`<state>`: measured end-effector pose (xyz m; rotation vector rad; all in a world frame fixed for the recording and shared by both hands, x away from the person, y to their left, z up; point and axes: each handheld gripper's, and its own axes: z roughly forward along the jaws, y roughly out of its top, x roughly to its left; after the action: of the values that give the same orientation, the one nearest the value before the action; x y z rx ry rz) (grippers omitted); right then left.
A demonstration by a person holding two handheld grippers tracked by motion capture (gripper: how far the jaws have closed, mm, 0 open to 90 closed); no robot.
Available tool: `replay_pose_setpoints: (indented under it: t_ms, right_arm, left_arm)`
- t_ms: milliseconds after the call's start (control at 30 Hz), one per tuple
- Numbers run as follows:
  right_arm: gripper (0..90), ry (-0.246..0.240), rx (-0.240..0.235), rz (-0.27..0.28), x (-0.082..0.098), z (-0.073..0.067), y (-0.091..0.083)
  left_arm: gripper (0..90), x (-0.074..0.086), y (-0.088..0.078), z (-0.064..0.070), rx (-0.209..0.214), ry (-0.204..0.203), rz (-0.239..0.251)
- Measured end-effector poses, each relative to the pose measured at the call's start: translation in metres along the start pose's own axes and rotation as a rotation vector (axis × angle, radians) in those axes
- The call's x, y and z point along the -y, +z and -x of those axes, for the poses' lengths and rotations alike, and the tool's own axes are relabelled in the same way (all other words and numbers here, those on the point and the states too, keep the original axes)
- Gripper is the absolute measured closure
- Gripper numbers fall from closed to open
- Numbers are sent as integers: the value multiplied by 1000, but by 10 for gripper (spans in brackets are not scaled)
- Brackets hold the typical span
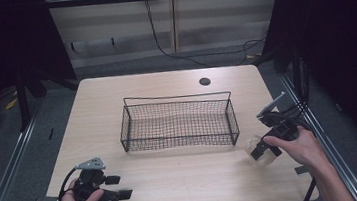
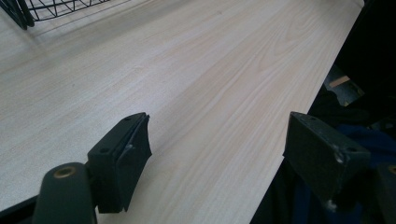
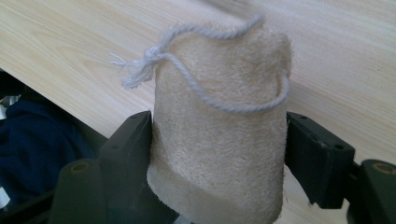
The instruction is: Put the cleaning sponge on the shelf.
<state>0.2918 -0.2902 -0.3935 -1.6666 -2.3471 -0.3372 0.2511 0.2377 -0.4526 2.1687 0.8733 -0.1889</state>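
Loofah sponge (image 3: 219,126), a pale fibrous cylinder with a knotted white string loop (image 3: 205,70), sits clamped between the jaws of the right gripper (image 1: 264,149) near the table's (image 1: 174,176) right front edge, just off the near right corner of the black wire basket (image 1: 179,123). At the front left corner of the table the left gripper (image 1: 118,187) is held with its jaws spread wide apart over bare wood, gripping nothing.

You have a wire basket (image 1: 178,123) sitting mid-table (image 1: 175,181), open side up. Far of it, a dark round hole (image 1: 204,81) marks the tabletop. A black cable (image 1: 160,42) trails down the far wall.
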Motion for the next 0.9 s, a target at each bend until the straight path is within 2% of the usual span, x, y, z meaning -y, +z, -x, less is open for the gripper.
replay_pose_setpoints:
  t_ms: [467,900]
  right_arm:
    - [272,-53,5,13,-14,-20,-10]
    - [272,-94,-14,18,-27,-38,-25]
  left_arm:
    - [222,0,0,0,1,-1,2]
    - [222,0,-1,0,2,-2,4]
